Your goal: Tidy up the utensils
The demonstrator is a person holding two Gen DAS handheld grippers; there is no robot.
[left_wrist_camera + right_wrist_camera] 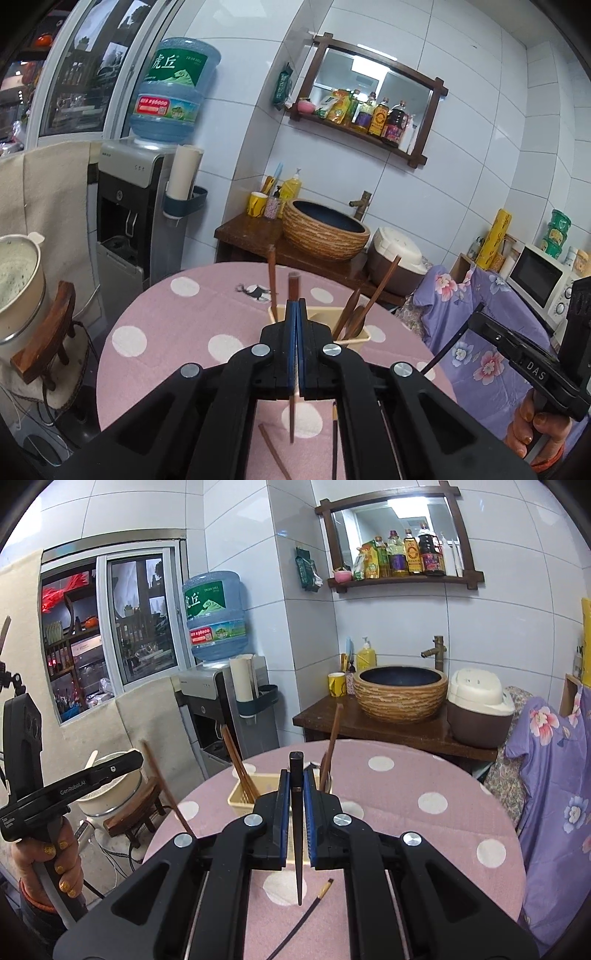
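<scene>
On the round table [177, 325], covered by a pink cloth with white dots, a cream utensil holder [360, 334] serves as the landmark. Behind the holder, beyond the table's far edge, a woven-pattern basin [325, 232] sits on a dark wooden counter [406, 731], with a rice cooker [478, 709] just beside it. Left of the holder, well apart, stands a water dispenser [129, 206] bearing a blue bottle [173, 92]. Inside the holder stand several brown chopsticks and a wooden spoon [356, 314], tilted. In front of the holder, the left gripper [296, 310] is clamped on a brown chopstick [293, 421], held upright with its tip above the cloth. The right gripper [296, 779] is closed on a dark chopstick [297, 849], likewise upright. Nearer than the holder, a brown chopstick [273, 452] and a dark chopstick with a pale end [314, 901] lie loose on the cloth.
</scene>
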